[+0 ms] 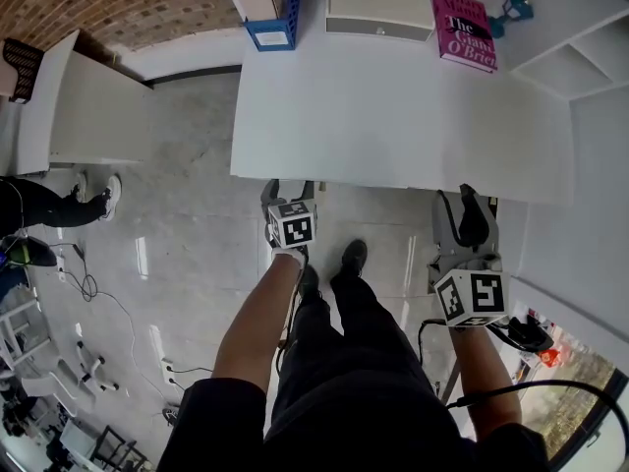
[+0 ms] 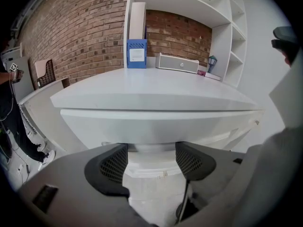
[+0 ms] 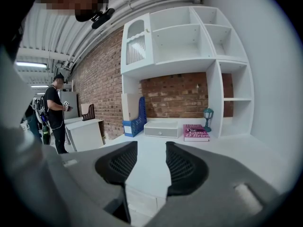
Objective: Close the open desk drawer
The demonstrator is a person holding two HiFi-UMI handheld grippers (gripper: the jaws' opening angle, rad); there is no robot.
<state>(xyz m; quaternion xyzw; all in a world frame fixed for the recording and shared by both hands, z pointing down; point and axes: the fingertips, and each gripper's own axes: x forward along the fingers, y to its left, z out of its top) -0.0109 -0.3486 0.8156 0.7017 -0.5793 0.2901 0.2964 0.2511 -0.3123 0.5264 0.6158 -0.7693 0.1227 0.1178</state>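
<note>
At white desk (image 1: pixel 393 116) near edge: left hand-held gripper (image 1: pixel 290 188), right hand-held gripper (image 1: pixel 469 214); pink book (image 1: pixel 462 29) at back.

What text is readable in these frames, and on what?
"The" and "O'Brien": cover of the pink book; its other words are too blurred to read.
White label on the blue file holder: too small to read.
Marker cubes: square patterns only, no words.
</note>
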